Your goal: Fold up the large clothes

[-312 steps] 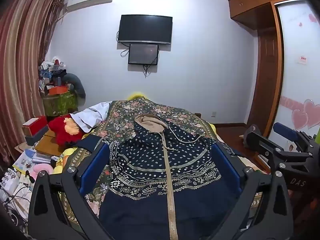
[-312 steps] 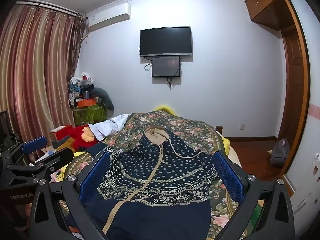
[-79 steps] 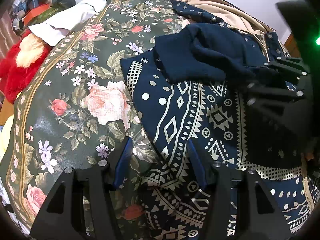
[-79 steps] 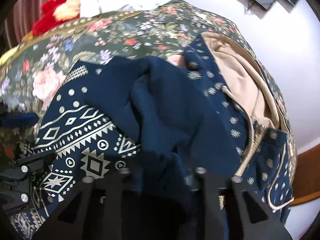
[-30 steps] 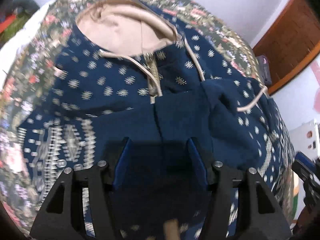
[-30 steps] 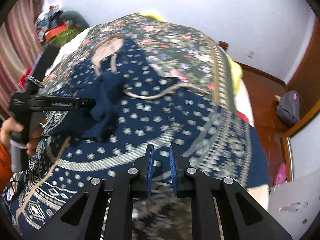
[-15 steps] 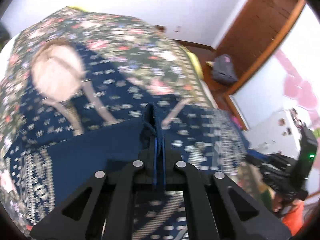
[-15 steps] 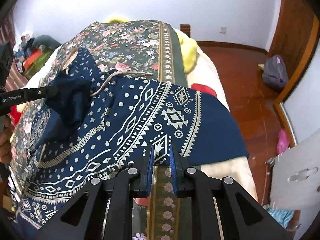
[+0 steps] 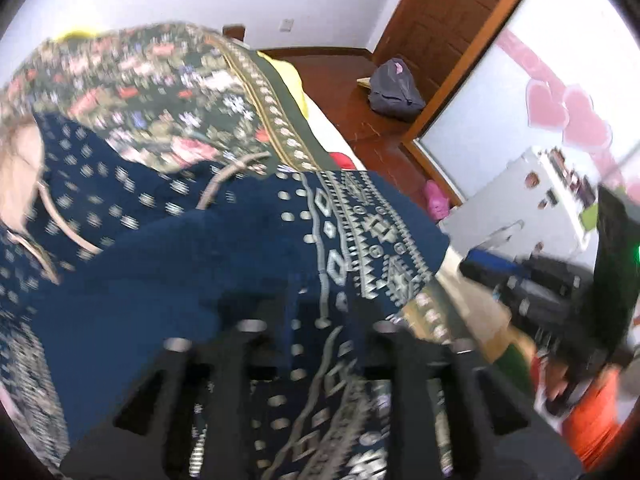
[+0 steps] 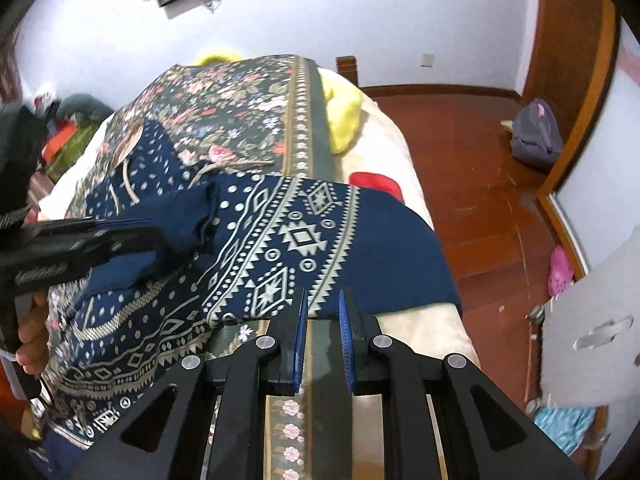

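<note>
A navy hoodie [image 10: 300, 236] with cream geometric bands lies spread on the floral bedspread [image 10: 248, 92], its tan hood [image 10: 128, 140] at the far end. My left gripper [image 10: 160, 236] comes in from the left with the dark sleeve [image 10: 192, 216] bunched at its tips. In the blurred left wrist view the left gripper [image 9: 308, 312] hangs over the hoodie [image 9: 200, 248], its jaws opening with navy cloth between them. My right gripper [image 10: 322, 300] is shut to a narrow slit at the hoodie's side edge, and only bedspread border shows through the slit. It appears blurred [image 9: 468, 268] in the left wrist view.
The bed's right edge drops to a wooden floor [image 10: 480, 160] with a grey bag [image 10: 536, 136] by the wooden door frame. A yellow cushion [image 10: 344, 116] lies at the bed's far side. A person's hand [image 10: 32, 332] holds the left gripper's handle.
The left gripper swept right across the hoodie and rose. It was shut on the dark sleeve half a second ago, and its jaws now stand apart. The right gripper moved in to the hoodie's side edge, still shut.
</note>
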The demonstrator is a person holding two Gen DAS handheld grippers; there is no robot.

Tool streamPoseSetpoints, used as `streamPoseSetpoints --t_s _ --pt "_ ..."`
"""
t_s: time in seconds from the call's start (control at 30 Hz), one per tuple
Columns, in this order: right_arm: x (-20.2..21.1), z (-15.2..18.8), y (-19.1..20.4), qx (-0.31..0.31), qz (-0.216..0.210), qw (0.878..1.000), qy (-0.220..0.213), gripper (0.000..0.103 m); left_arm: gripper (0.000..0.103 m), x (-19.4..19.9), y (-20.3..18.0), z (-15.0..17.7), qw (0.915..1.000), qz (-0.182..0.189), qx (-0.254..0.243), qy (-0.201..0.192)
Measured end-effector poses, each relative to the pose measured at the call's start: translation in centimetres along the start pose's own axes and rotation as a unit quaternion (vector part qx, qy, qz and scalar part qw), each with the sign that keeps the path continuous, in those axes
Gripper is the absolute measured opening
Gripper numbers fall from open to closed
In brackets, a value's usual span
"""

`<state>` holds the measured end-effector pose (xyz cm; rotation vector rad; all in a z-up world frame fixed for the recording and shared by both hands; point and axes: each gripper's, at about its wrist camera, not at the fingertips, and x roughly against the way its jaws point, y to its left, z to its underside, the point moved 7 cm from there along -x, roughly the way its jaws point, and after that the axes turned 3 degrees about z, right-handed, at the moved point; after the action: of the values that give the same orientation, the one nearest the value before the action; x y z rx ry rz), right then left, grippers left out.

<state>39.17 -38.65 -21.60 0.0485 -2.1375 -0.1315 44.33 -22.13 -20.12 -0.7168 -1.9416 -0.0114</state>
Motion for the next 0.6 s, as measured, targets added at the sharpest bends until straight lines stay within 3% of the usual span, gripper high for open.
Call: streamPoseSetpoints --t_s 0.07,0.17,0.37,0.47,0.53,0.6 --pt "-0.5 -0.2 -0.7 -0.018 -0.006 1.0 0.01 0.012 0.06 1.4 1.9 0.5 0.9984 -0.049 -0.02 -0.02" --pt "-1.7 -0.5 -0.9 -0.022 -0.006 0.999 0.028 0.012 0.061 2.6 6.5 2.2 0.9925 -0.12 -0.013 -0.017" --pt "-7.1 -0.6 0.2 -0.012 0.013 0.997 0.073 0.012 0.061 3.1 16.2 8.4 0.9781 -0.196 0.058 0.037" --pt "-8.0 -1.0 0.3 -0.003 0.035 0.998 0.056 0.012 0.063 3.5 18.8 11.2 0.9747 -0.208 0.07 0.04" --pt "-8.2 -1.0 0.2 0.016 0.062 0.996 0.059 0.025 0.068 3.8 19.6 12.1 0.9764 -0.198 0.082 0.027" --pt "-8.2 -1.1 -0.8 0.032 0.13 0.99 0.05 0.083 0.071 3.8 20.0 12.7 0.9778 -0.188 0.091 0.022"
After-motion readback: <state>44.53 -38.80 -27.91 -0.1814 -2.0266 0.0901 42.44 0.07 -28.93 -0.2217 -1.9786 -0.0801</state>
